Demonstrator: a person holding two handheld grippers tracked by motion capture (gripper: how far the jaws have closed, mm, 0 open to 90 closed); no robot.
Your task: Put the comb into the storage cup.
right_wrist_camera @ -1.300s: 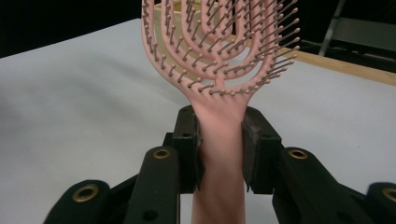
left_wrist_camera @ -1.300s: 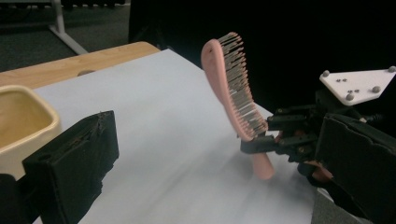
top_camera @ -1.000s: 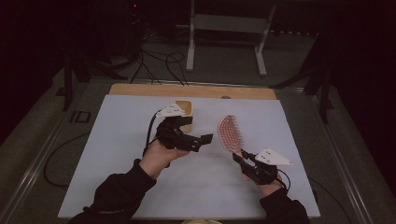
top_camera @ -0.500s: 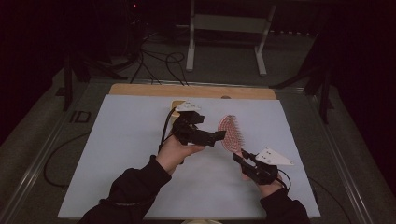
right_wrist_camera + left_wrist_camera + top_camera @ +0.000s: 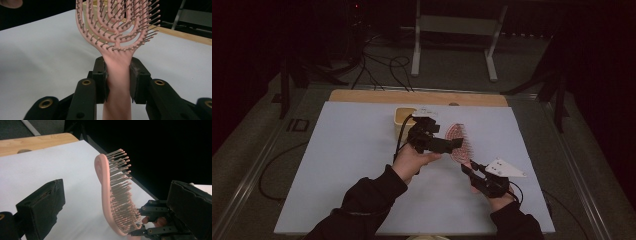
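Note:
A pink hairbrush (image 5: 459,140) stands nearly upright over the white table, bristles facing the left hand. My right gripper (image 5: 468,170) is shut on its handle (image 5: 117,75), one pad on each side, and the vented head (image 5: 117,25) rises above the jaws. My left gripper (image 5: 456,144) is held out at the brush head from the left. In the left gripper view its jaws are wide apart, and the brush (image 5: 110,195) shows between the two pads (image 5: 42,207) with clear gaps on both sides. The right gripper (image 5: 155,220) holds the brush from below there.
A small pale yellow box (image 5: 404,122) stands on the white table sheet (image 5: 342,165) just behind the left hand. A wooden strip (image 5: 372,96) runs along the far edge. Cables and a metal stand lie on the dark floor beyond.
The left hand has carried its open gripper to the right and slightly away from me, up to the brush head. The right gripper and the brush have stayed in place.

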